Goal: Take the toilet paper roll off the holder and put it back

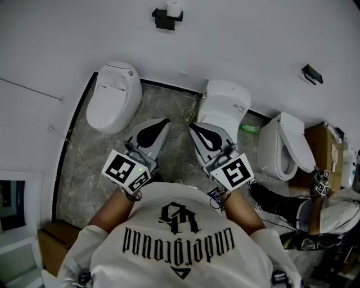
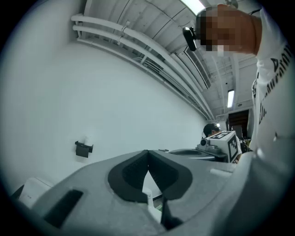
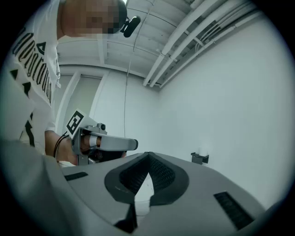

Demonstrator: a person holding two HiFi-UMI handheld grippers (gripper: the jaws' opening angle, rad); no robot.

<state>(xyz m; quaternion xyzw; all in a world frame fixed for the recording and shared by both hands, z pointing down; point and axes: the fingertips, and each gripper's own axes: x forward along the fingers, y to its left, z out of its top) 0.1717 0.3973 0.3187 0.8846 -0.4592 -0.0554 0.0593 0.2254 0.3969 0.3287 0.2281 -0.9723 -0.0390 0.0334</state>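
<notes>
The toilet paper roll (image 1: pixel 174 7) is seen standing on top of the black holder (image 1: pixel 167 19), which is fixed high on the white wall straight ahead, well apart from both grippers. In the left gripper view the same holder (image 2: pixel 83 149) is seen off to the left of the jaws; in the right gripper view it (image 3: pixel 199 158) is seen off to the right of them.

The left gripper (image 1: pixel 162 124) is held level in front of the person, with its marker cube (image 1: pixel 125 170) near the wrist. Its jaws are closed, the dark pads (image 2: pixel 133 177) meeting at the tips, and nothing is held between them. The right gripper (image 1: pixel 195 128) is held just beside it, also level, with its own marker cube (image 1: pixel 234 171) behind. Its jaws are likewise drawn together at the tips, and nothing is gripped.

Three white toilets are set on the grey stone floor (image 1: pixel 174 152) along the wall: one at the left (image 1: pixel 114 95), one in the middle (image 1: pixel 226 104) beyond the right gripper, and one at the right (image 1: pixel 287 147). A second black holder (image 1: pixel 312 73) is mounted on the wall above the right toilet. A cardboard box (image 1: pixel 325 147) is seen at the right edge, and another person (image 1: pixel 337 216) is partly visible in the lower right corner.
</notes>
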